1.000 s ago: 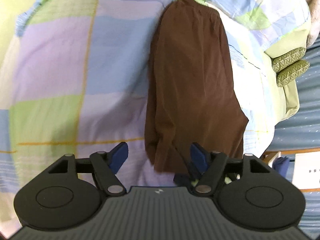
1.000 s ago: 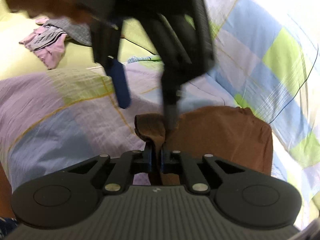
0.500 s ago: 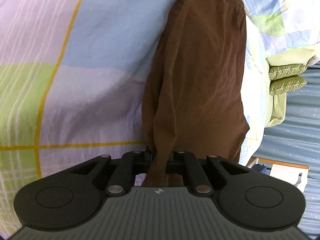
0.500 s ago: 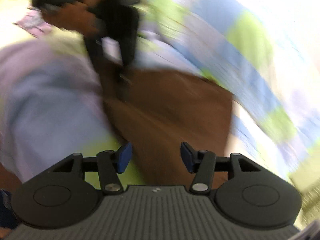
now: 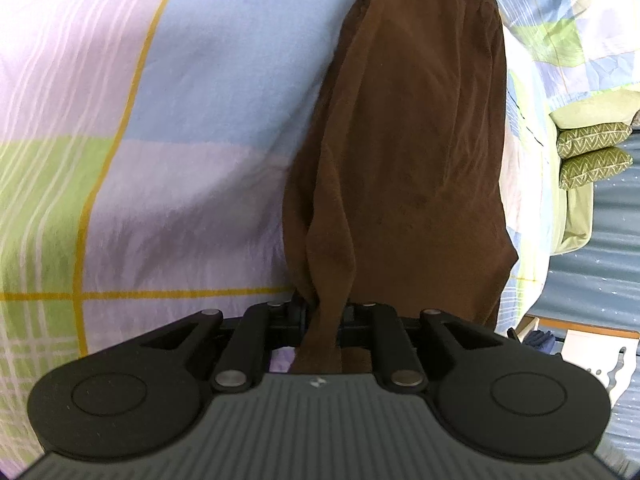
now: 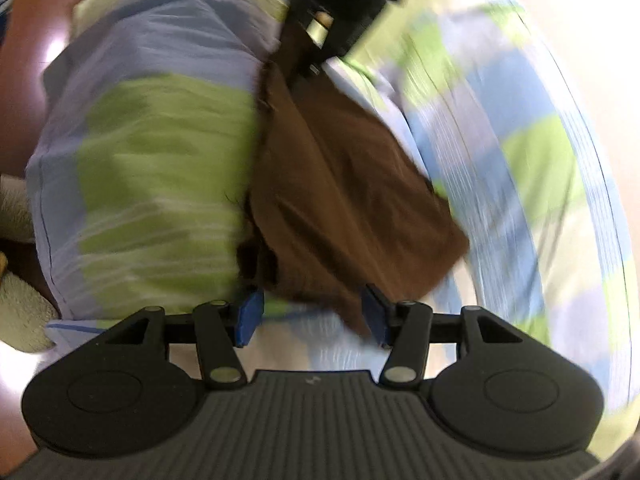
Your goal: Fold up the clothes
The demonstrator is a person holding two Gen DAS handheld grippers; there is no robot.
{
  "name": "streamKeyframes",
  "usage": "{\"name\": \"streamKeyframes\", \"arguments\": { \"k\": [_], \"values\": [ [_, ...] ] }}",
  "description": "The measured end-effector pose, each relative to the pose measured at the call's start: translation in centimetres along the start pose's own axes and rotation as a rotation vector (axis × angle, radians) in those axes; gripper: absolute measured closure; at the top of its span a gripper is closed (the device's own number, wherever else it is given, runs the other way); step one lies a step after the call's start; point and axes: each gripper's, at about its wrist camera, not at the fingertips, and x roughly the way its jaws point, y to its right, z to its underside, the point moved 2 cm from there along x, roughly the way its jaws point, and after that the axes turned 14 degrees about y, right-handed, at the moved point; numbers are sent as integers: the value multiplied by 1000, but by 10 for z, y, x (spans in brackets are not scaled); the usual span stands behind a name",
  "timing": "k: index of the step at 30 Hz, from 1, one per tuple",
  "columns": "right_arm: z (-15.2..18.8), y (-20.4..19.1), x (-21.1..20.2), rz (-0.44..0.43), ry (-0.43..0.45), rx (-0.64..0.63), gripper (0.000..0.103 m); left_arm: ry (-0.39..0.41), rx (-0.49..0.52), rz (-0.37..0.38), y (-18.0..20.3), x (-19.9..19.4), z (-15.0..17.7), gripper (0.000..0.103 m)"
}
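Brown garment (image 5: 408, 152) lies lengthwise on the bed (image 5: 180, 120). Left hand-held gripper (image 5: 322, 316) pinches its near corner, jaws easing apart: slippage risk. Right hand-held gripper (image 6: 312, 316) gapes, empty.

Brown garment (image 5: 412, 152) now pinched (left hand-held gripper (image 5: 323, 314)).

A bed (image 5: 180, 120) spread with a checked sheet of blue, lilac and green blocks crossed by yellow lines carries a long brown garment (image 5: 420, 140) lying flat along it. Two green zigzag-patterned cushions (image 5: 592, 152) sit stacked at its far edge.
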Motion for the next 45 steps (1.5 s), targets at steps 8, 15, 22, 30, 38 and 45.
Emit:
{"name": "streamKeyframes", "arguments": {
  "k": [8, 15, 22, 30, 38, 45],
  "values": [
    [0, 28, 9, -233, 103, 84, 99, -11, 88, -34, 22, -10, -2, 95],
    [14, 131, 11, -146, 117, 516, 99, 16, -99, 81, 45, -36, -43, 95],
    [71, 223, 76, 51, -48, 800, 99, 87, -408, 188, 48, 6, -146, 95],
    [163, 246, 175, 26, -246, 1105, 99, -2, -578, 62, 29, 76, -182, 95],
    [176, 273, 161, 30, -169, 1221, 99, 44, -620, 110, 52, 76, -225, 95],
    [223, 282, 199, 19, -244, 1368, 84, 86, -693, 124, 49, 98, -242, 53]
  ]
}}
